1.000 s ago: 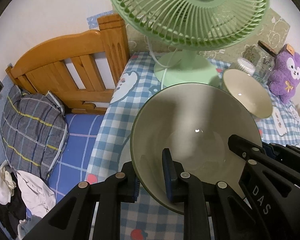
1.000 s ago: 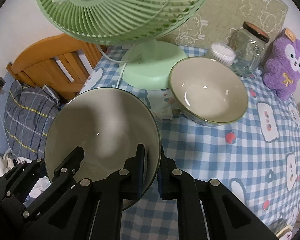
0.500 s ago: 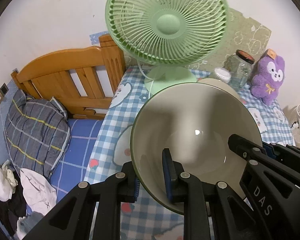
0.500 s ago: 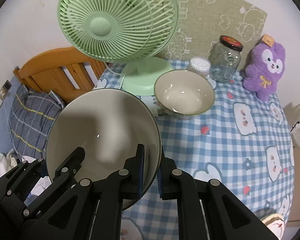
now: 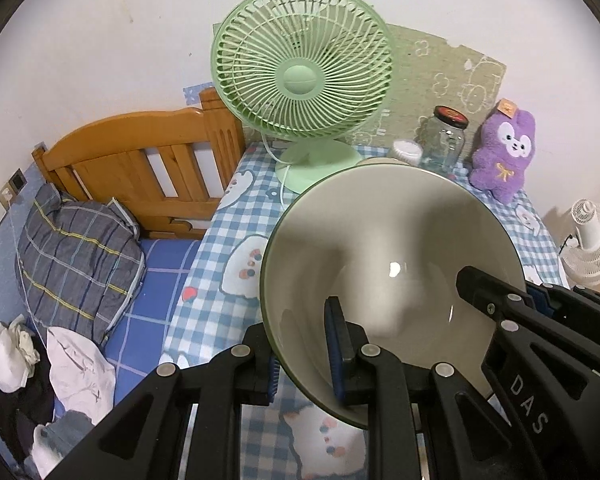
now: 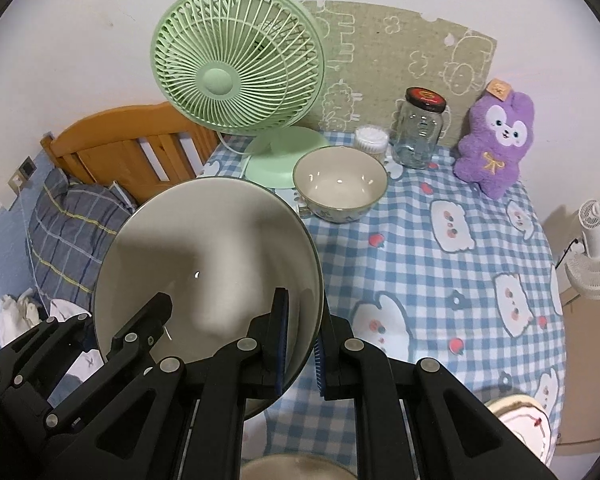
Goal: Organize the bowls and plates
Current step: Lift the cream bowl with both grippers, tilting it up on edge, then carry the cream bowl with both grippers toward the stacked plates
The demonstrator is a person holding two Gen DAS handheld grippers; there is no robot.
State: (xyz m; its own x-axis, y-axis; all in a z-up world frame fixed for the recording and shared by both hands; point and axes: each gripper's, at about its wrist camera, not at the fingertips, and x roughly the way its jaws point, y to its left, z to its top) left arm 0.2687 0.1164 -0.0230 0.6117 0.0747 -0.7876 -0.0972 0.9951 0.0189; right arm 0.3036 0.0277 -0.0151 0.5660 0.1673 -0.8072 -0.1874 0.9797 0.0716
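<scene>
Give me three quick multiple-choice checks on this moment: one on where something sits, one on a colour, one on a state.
1. Where is the small bowl on the table?
A. beside the fan's base
B. under the purple plush toy
C. on the bed

2. What colour is the fan?
A. white
B. pale green
C. orange

3. How is the large bowl held?
A. resting flat on the table
B. by one hand-held gripper only
C. by both, each clamped on its rim

Answers: 1 A, it stands right by the green base. 2 B, cage and base are pale green. 3 C, the left hand-held gripper and right hand-held gripper each pinch the rim.
</scene>
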